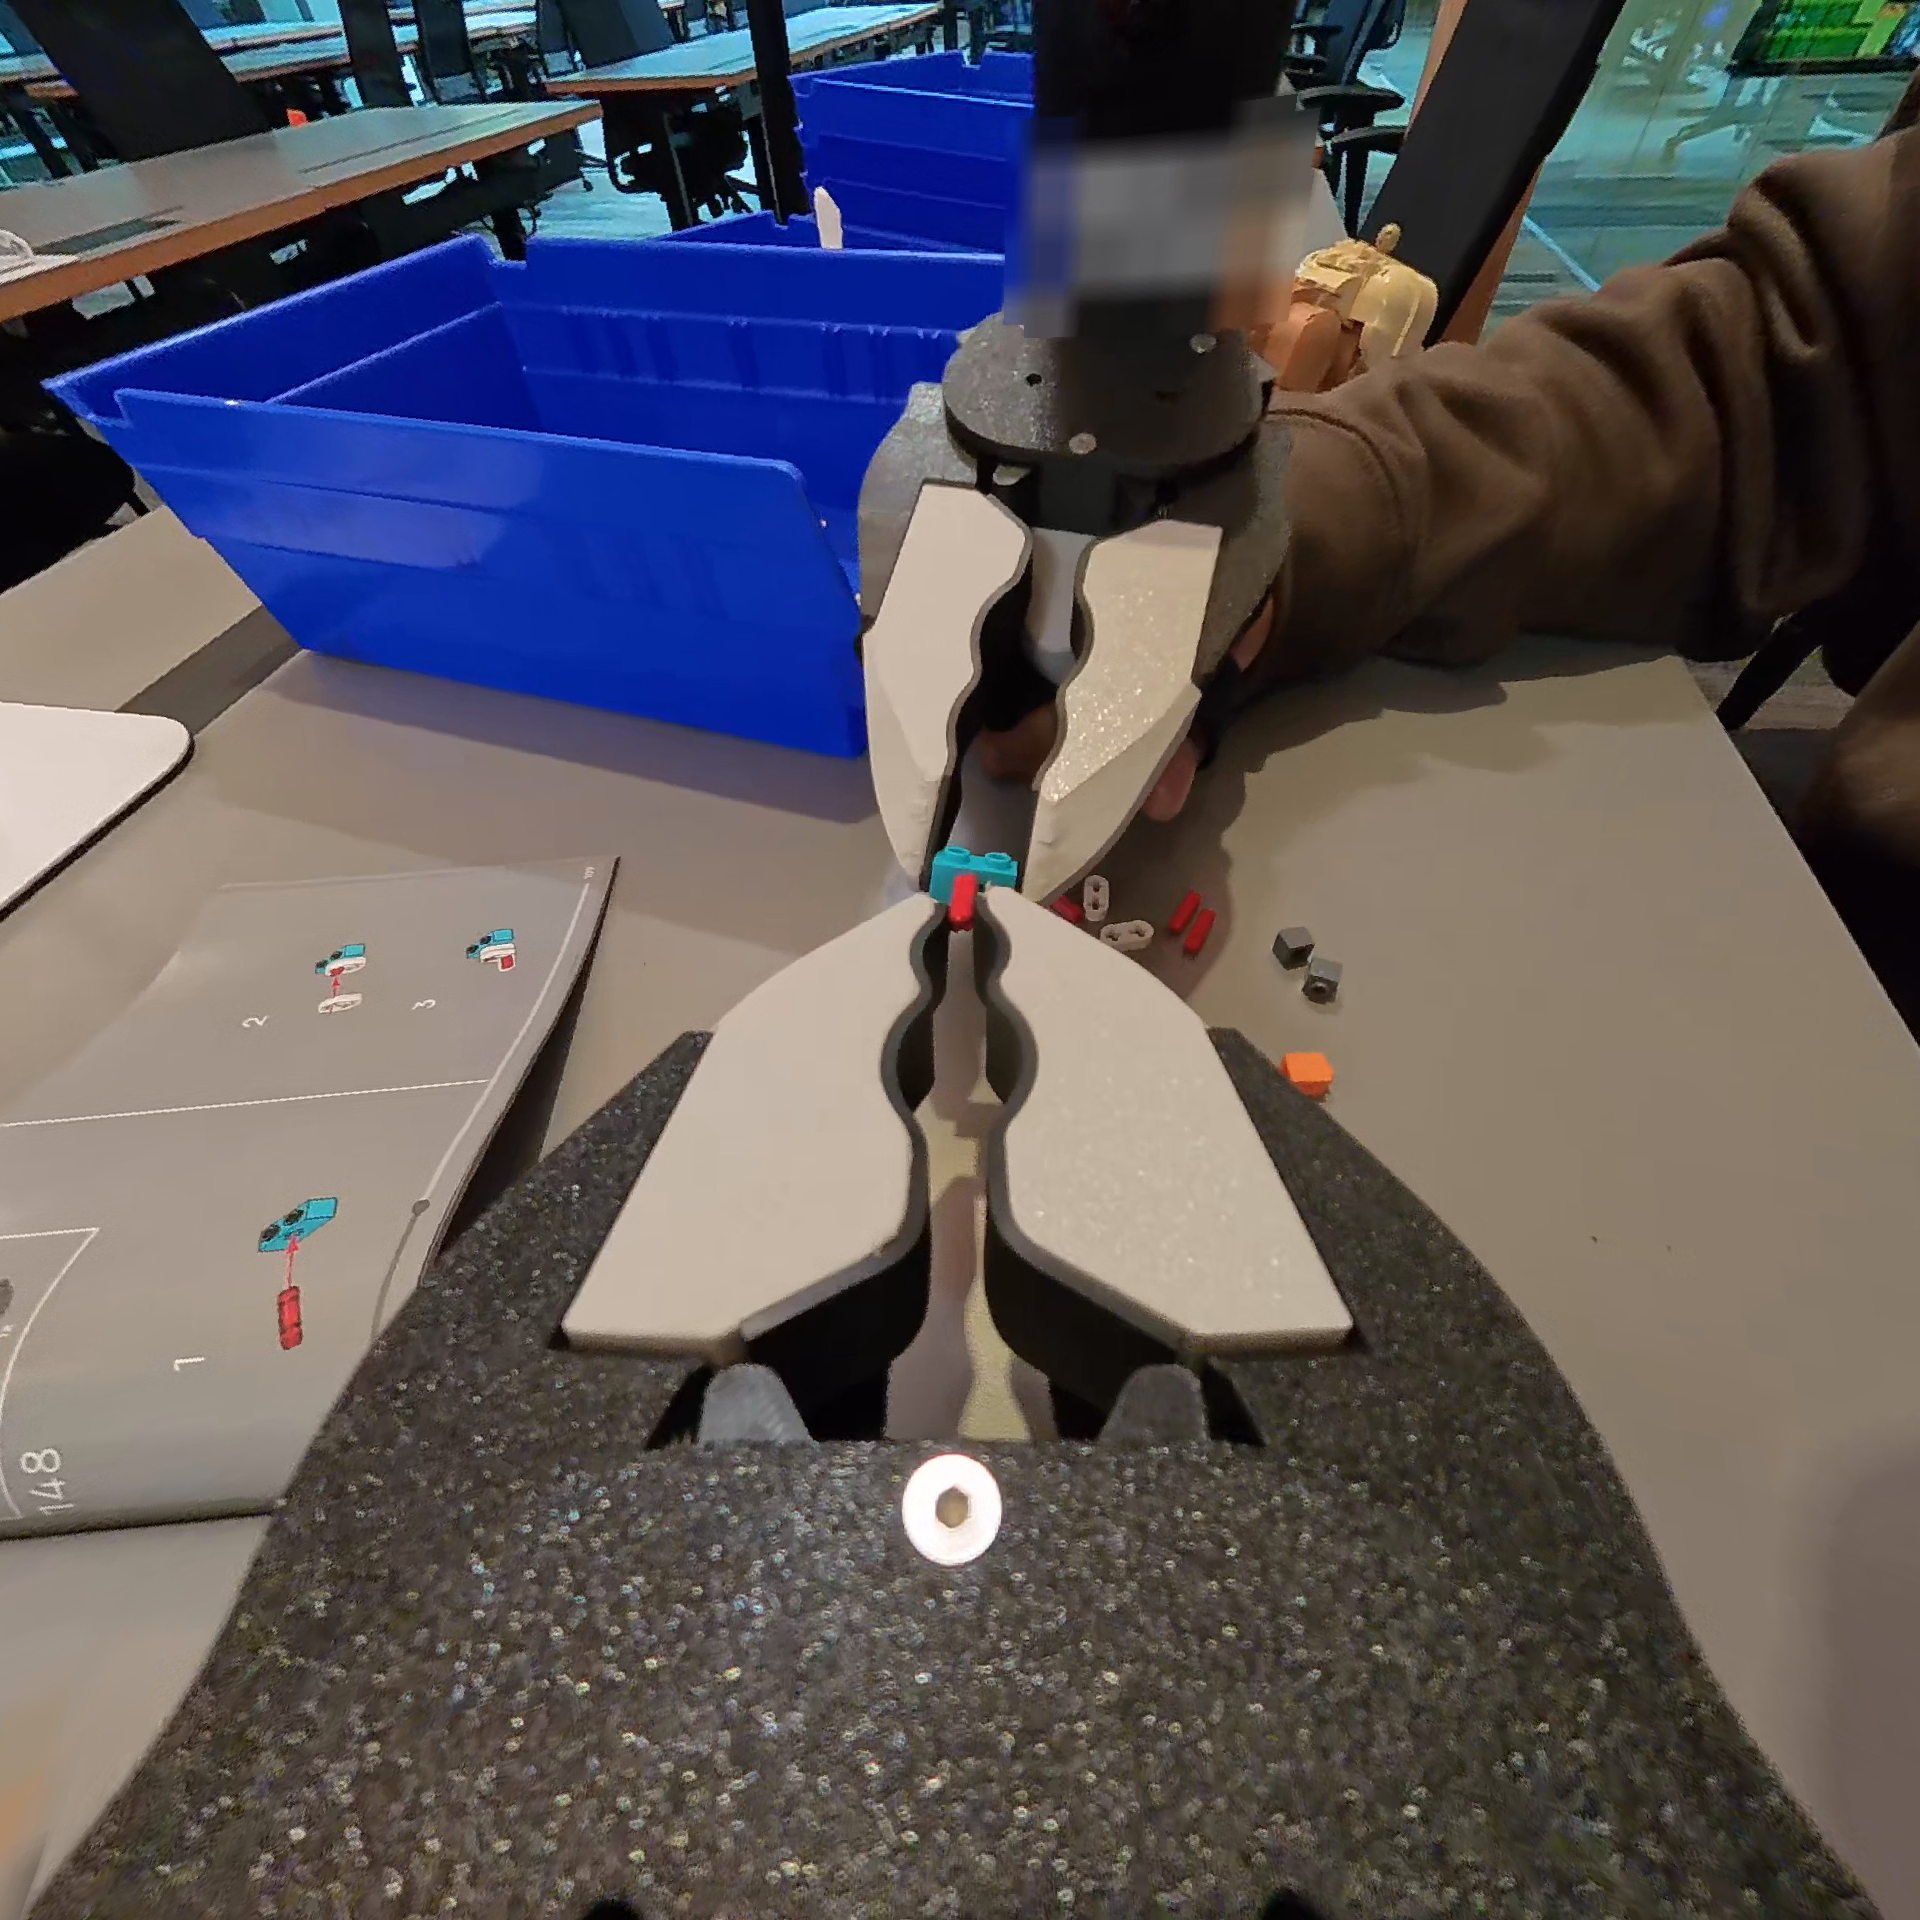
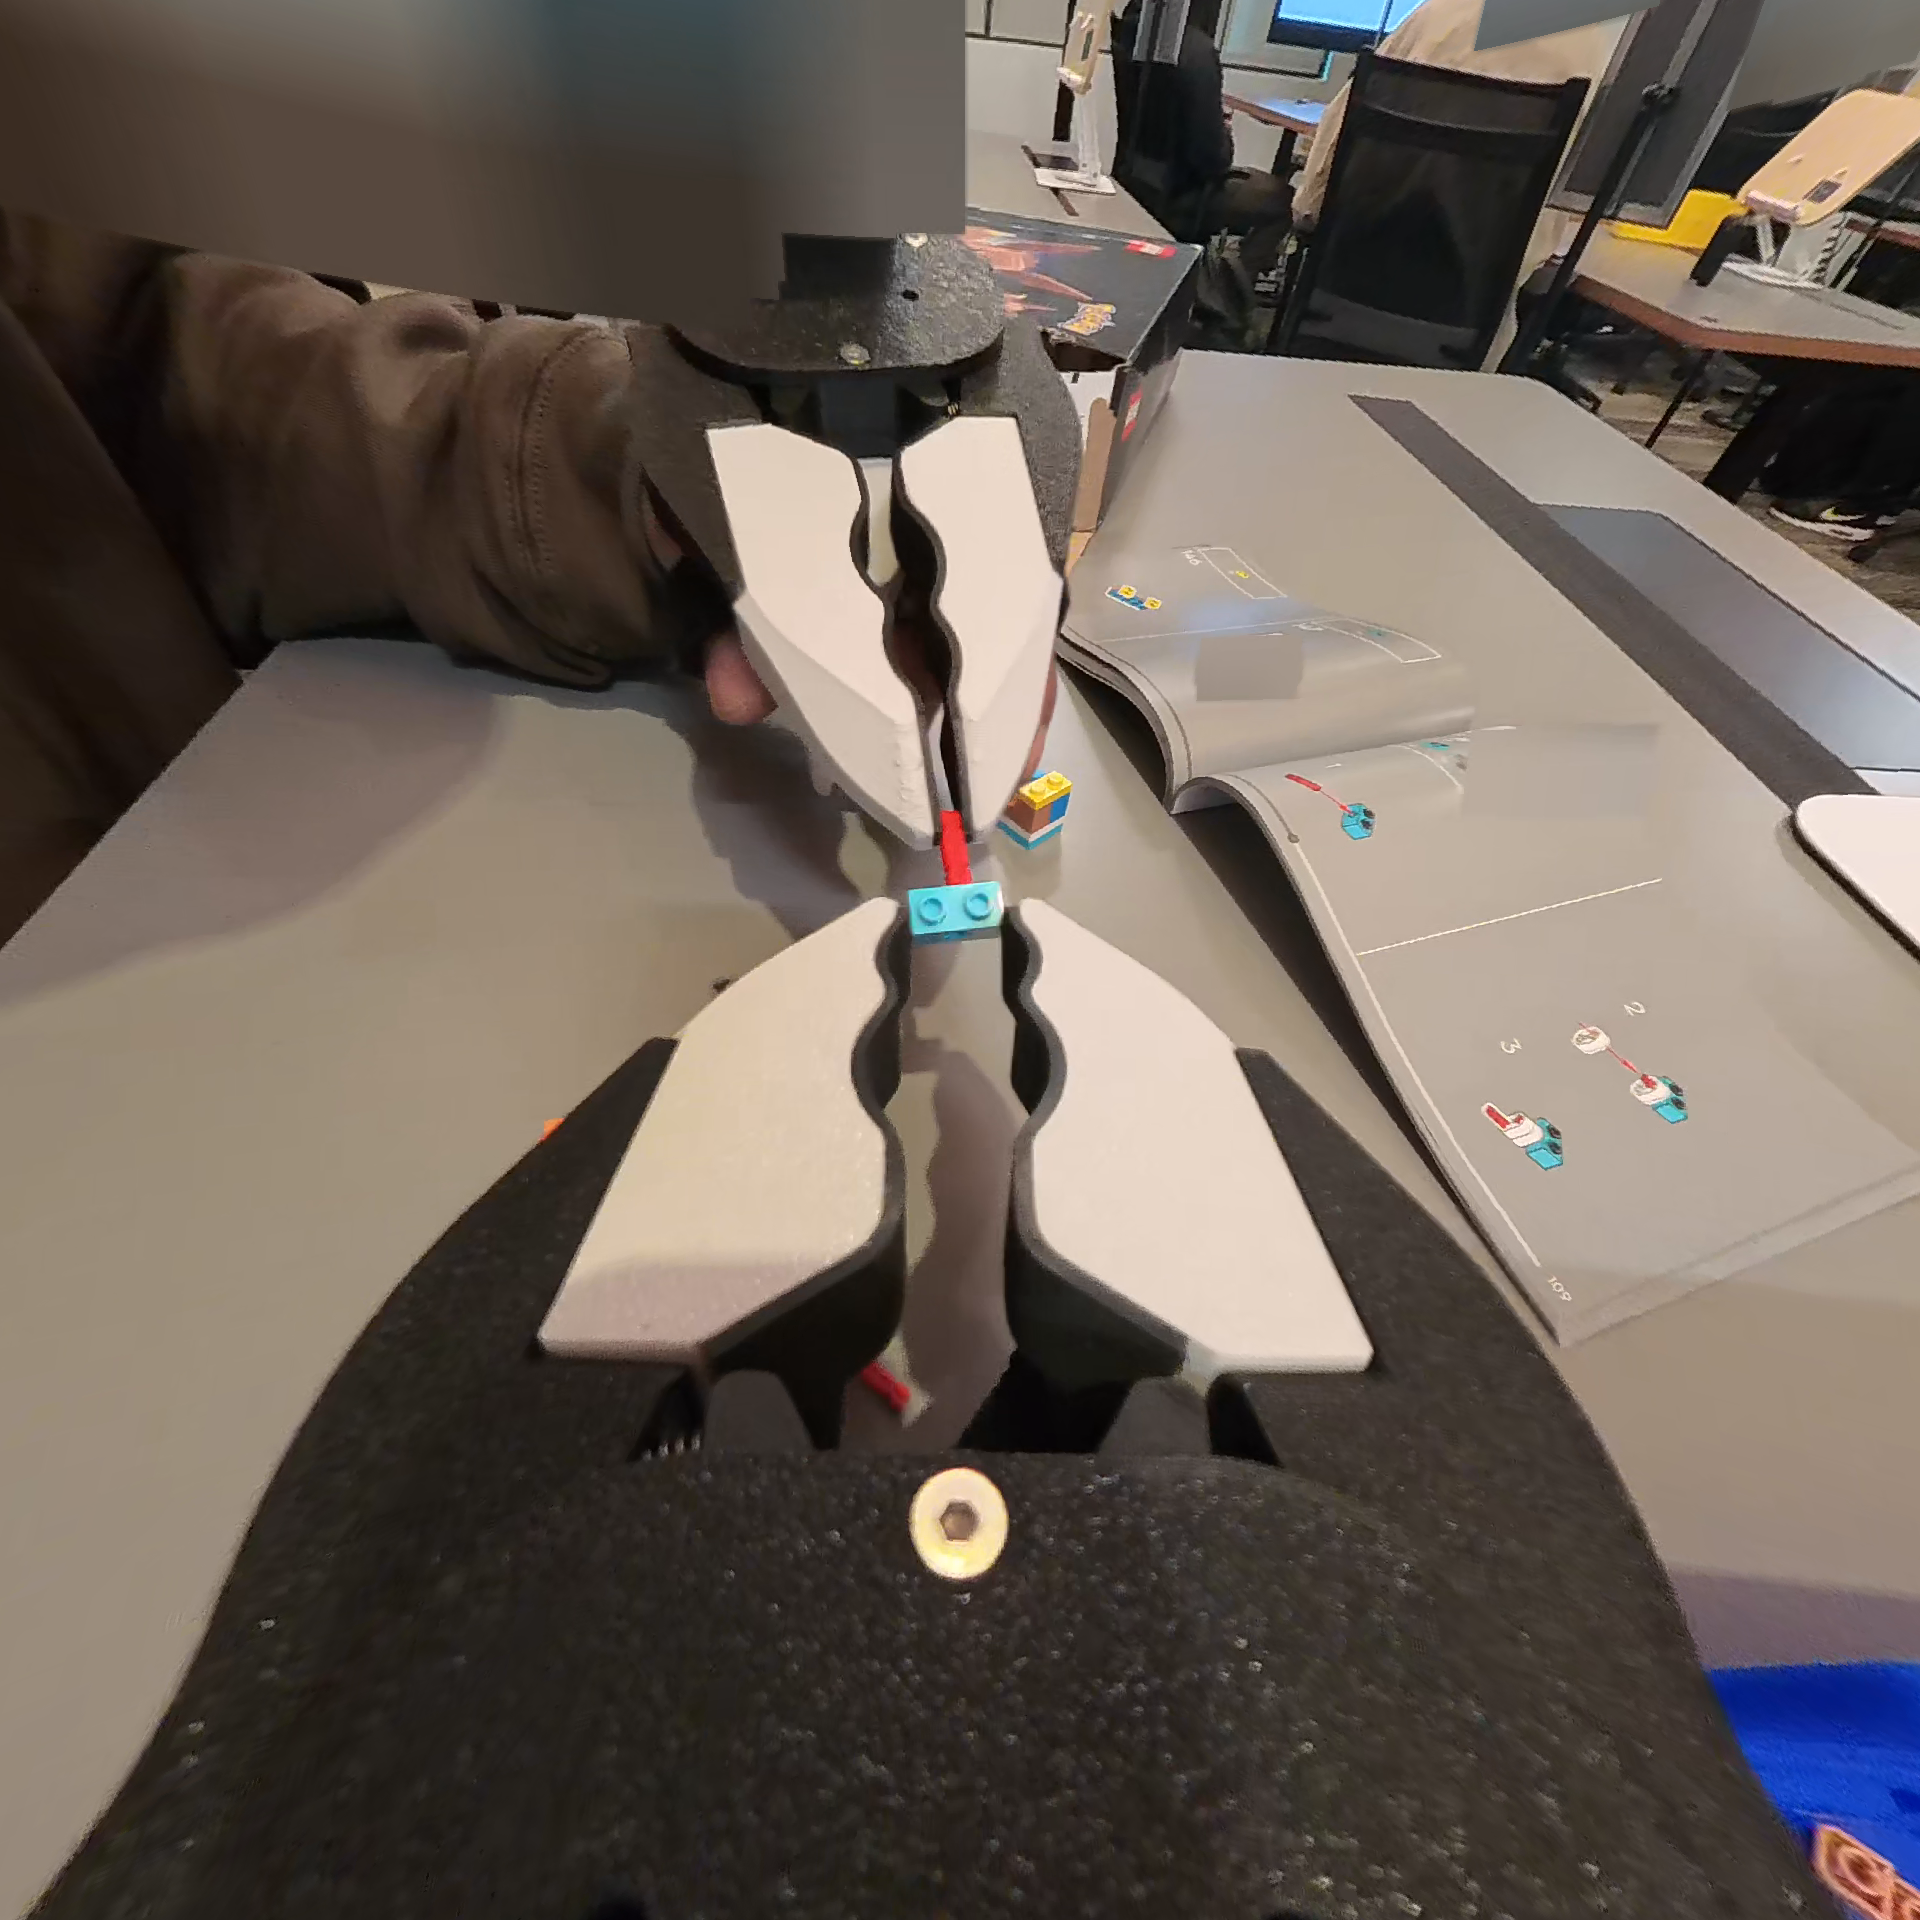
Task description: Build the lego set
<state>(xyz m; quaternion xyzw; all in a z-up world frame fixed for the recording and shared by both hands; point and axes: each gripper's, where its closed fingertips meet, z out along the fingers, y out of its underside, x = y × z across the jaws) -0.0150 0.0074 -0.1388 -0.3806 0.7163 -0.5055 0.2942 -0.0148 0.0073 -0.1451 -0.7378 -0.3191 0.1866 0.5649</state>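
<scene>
Over on the left side of the grey surface [image 1: 1455,831] the instruction booklet [image 1: 312,1091] is lying open, its pages facing the person so the drawn steps can be checked at a glance, and behind it the blue bins [image 1: 468,520] are sitting within reach, presumably for parts. Moving right, the left tool [image 1: 961,914] is pinching a small red pin [image 1: 962,900] right at its tips, clenched tight on it with the pin pointing forward. Facing it, the right tool [image 2: 954,920] is gripping a teal two-stud brick [image 2: 954,912] across its ends, holding it just above the surface with one side turned toward the pin. The two tools are meeting nose to nose in the middle, and I judge they are working on the first drawn step, pushing the pin into the hole in the brick's side; holding each piece by its ends is leaving the mating faces free. From the right wrist view the pin's tip is reaching the brick, though whether it is seated I cannot tell. Further right, loose pieces are waiting: more red pins [image 1: 1193,920], pale link pieces [image 1: 1112,914], two dark grey nuts [image 1: 1307,961] and an orange piece [image 1: 1306,1070], spread apart so each can be picked singly
</scene>
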